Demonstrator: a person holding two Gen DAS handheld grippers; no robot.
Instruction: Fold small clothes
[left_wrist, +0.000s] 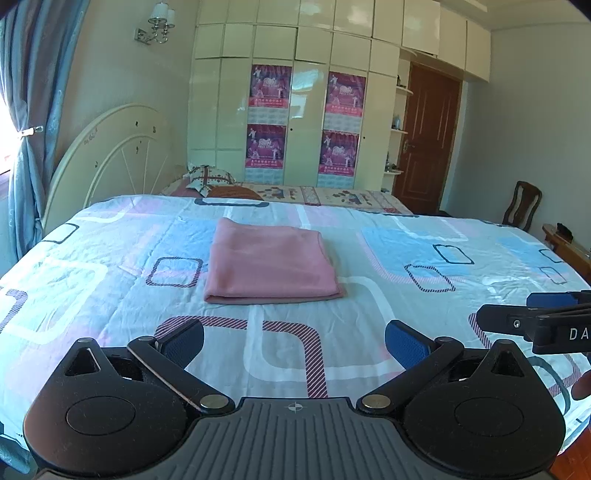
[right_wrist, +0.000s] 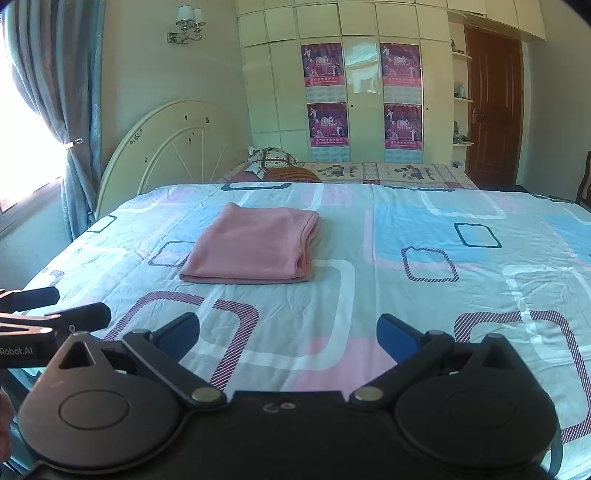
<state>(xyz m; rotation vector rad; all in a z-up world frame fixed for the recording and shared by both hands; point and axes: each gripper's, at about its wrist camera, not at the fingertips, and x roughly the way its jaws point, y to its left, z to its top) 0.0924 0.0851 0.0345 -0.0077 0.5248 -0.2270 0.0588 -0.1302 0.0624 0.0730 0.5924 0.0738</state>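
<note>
A pink garment (left_wrist: 271, 264) lies folded into a neat rectangle on the patterned bed sheet (left_wrist: 388, 258); the right wrist view shows the same pink garment (right_wrist: 255, 245) with its layered edge to the right. My left gripper (left_wrist: 293, 341) stands open over the sheet, well short of the garment, nothing between its blue pads. My right gripper (right_wrist: 288, 338) is also open and holds nothing. Each gripper shows in the other's view: the right gripper (left_wrist: 524, 314) at the right edge, the left gripper (right_wrist: 55, 306) at the left edge.
The bed fills the foreground, with a rounded cream headboard (left_wrist: 110, 155) at the left. A second bed with a patterned pillow (left_wrist: 208, 177) lies behind. Beyond stand a tall wardrobe (left_wrist: 295, 110), a brown door (left_wrist: 428, 140) and a wooden chair (left_wrist: 521, 203).
</note>
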